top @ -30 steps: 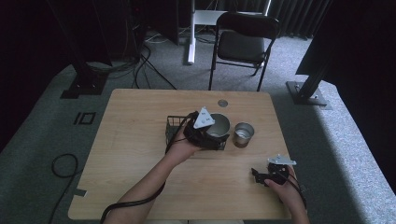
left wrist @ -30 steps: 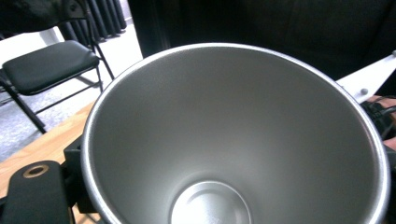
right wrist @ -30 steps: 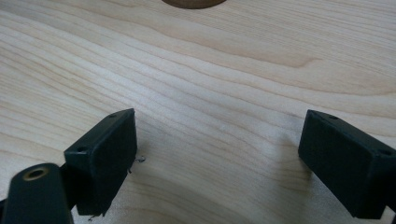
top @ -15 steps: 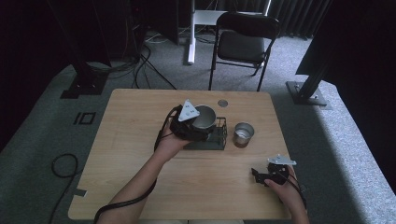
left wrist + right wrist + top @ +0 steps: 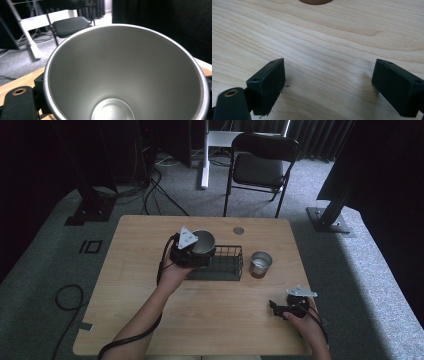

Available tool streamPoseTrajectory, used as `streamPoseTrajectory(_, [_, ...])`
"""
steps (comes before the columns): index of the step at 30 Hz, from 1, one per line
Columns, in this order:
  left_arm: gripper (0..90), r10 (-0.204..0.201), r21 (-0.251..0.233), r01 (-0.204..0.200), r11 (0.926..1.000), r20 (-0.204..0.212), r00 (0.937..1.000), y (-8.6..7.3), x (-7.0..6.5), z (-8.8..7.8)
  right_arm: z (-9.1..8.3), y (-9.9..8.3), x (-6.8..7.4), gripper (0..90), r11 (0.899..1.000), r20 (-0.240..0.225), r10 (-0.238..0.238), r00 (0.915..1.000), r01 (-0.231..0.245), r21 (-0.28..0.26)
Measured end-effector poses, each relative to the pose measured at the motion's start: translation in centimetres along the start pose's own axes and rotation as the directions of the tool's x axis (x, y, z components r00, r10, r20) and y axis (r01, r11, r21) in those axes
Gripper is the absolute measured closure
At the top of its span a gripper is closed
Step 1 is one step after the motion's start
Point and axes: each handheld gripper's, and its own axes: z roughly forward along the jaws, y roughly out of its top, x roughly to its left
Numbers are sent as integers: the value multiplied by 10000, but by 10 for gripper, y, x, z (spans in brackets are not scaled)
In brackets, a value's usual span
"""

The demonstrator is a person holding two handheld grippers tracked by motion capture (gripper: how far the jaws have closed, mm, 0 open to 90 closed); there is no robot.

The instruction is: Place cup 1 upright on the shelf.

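Observation:
My left gripper [image 5: 192,252] is shut on a steel cup [image 5: 202,241] and holds it tilted over the left end of a black wire basket [image 5: 226,266]. In the left gripper view I look straight into the cup's empty inside [image 5: 125,75], with one black jaw at the lower left. A second steel cup [image 5: 260,263] stands upright on the table just right of the basket. My right gripper [image 5: 274,306] rests on the wooden table [image 5: 150,320] near the front right corner. Its jaws stand wide open [image 5: 328,85] with only bare wood between them.
A small round grommet [image 5: 238,230] sits in the tabletop near the far edge. Behind the table stands a black folding chair [image 5: 262,167]. Cables lie on the grey carpet to the left [image 5: 65,295].
My left gripper has carried the cup leftward and slightly away, from over the basket's right part to its left end. The right gripper has stayed put.

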Motion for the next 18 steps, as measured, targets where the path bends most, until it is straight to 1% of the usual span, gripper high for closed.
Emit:
streamPoseTrajectory(3, [138,-257,34,259,9997,-384,9989,-8,6,2,0,0,0,113,10000,7,-12,10000,12,-3])
streamPoseTrajectory(5, [138,-433,19,435,9991,-506,9978,-14,10,4,0,0,0,113,10000,-1,6,10000,-6,2])
streamPoseTrajectory(7, [139,-615,-163,606,9980,-563,9965,-17,13,4,0,0,0,113,10000,-1,5,10000,-5,6])
streamPoseTrajectory(8, [138,-610,-202,598,9980,-669,9959,-17,14,4,0,0,0,112,10000,-1,5,10000,-5,5])
streamPoseTrajectory(10, [138,-634,-235,618,9978,-749,9952,-18,16,6,0,0,0,113,10000,-1,7,10000,-7,2])
streamPoseTrajectory(15, [138,-832,-236,817,9964,-739,9938,-15,22,13,0,0,0,113,10000,-1,7,10000,-7,7])
streamPoseTrajectory(17, [138,-929,-237,912,9956,-865,9919,-14,25,15,0,0,0,112,10000,-2,6,10000,-6,6])
streamPoseTrajectory(18, [138,-984,-203,970,9951,-797,9920,-14,27,17,0,0,0,113,10000,-1,7,10000,-7,8])
